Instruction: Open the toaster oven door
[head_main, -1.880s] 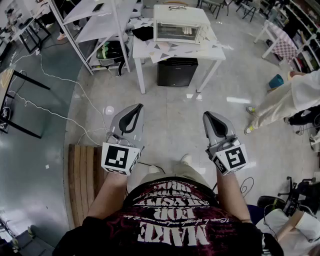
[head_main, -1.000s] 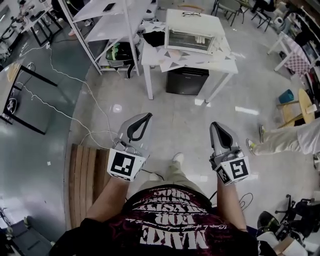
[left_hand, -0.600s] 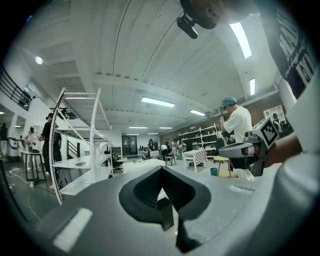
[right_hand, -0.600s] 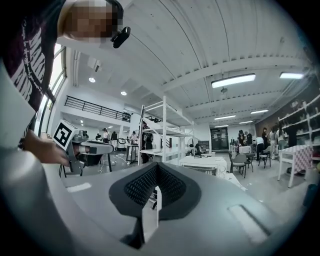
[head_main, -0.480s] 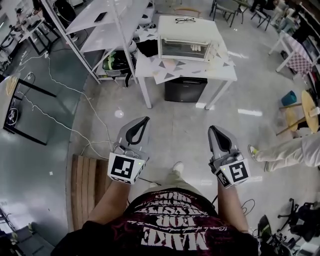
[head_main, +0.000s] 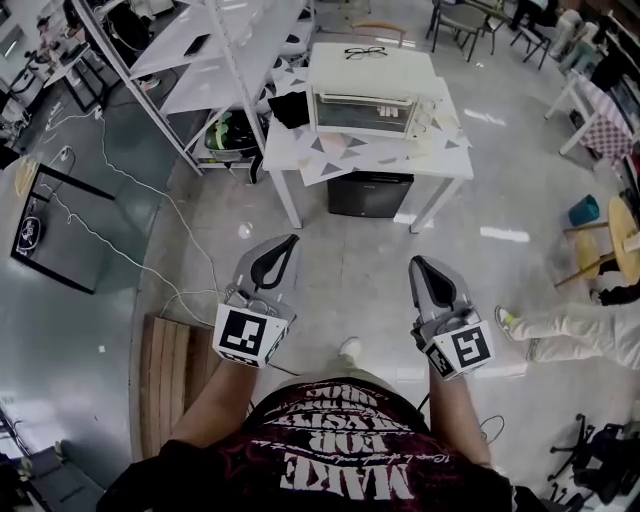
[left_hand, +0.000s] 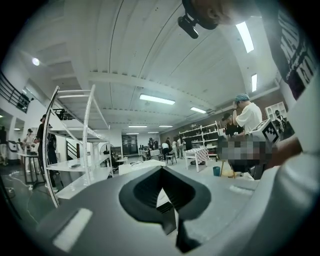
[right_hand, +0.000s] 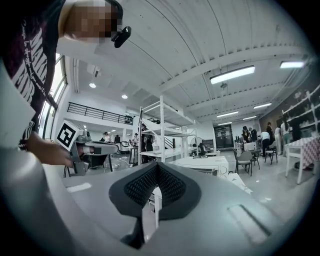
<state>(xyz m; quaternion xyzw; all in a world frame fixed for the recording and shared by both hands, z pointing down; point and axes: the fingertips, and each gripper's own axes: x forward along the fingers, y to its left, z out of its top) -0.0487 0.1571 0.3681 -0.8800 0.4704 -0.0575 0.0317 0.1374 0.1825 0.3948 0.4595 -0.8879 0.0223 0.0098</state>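
Toaster oven (head_main: 372, 85), boxy, cream, glass door closed, sits on a white table (head_main: 450, 160) with eyeglasses (head_main: 365, 52) on top. A white shelving rack (head_main: 190, 50) stands to its left. Only bare floor lies between it and the left gripper (head_main: 290, 240) and right gripper (head_main: 413, 262), both well short of it, jaws pressed together, empty.
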